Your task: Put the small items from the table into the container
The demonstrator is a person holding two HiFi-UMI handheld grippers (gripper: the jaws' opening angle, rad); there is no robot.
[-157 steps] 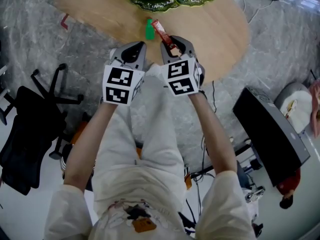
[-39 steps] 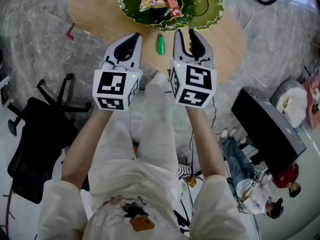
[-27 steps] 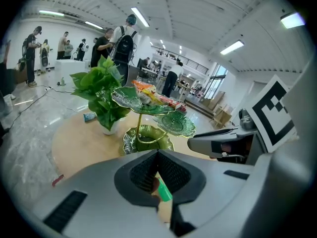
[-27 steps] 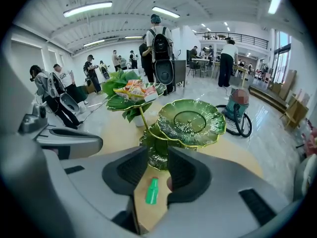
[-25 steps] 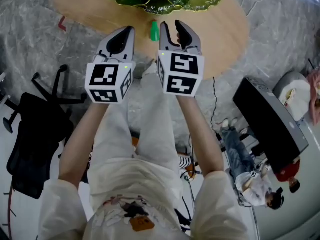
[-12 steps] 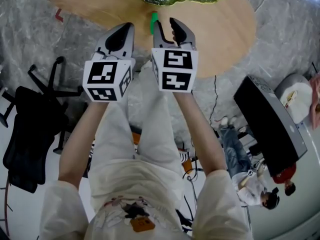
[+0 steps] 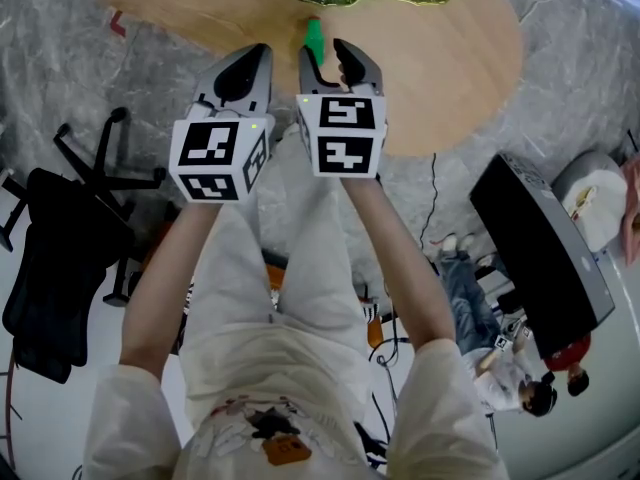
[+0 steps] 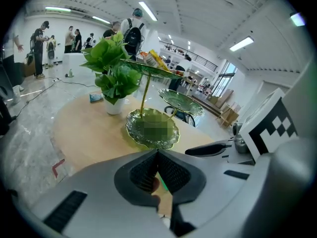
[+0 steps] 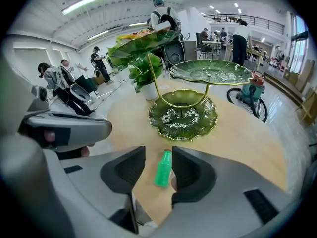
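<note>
Both grippers have sunk toward the table (image 9: 242, 148) since a second ago, and the right gripper (image 7: 323, 50) has shifted so that the small green bottle (image 9: 163, 169), which lay off its left jaw then, now lies between its jaws. Those jaws are opening, set to either side of the bottle. It lies on its side on the wood, cap pointing away from the gripper and closer to the right-hand pad than the left. It does not look clamped.

Just ahead of the jaws stands the tiered green leaf dish stand (image 9: 200, 125), its lowest dish bare and the nearest place to drop into. The left gripper (image 7: 255, 60) hangs just to the right gripper's left, pads pressed together at the tips with nothing between them.

By my reading, the approach is done and the grasp itself is what remains: closing on the bottle's body, then a short lift forward to the dish. A round bottle on its side could roll off an uneven pinch.
</note>
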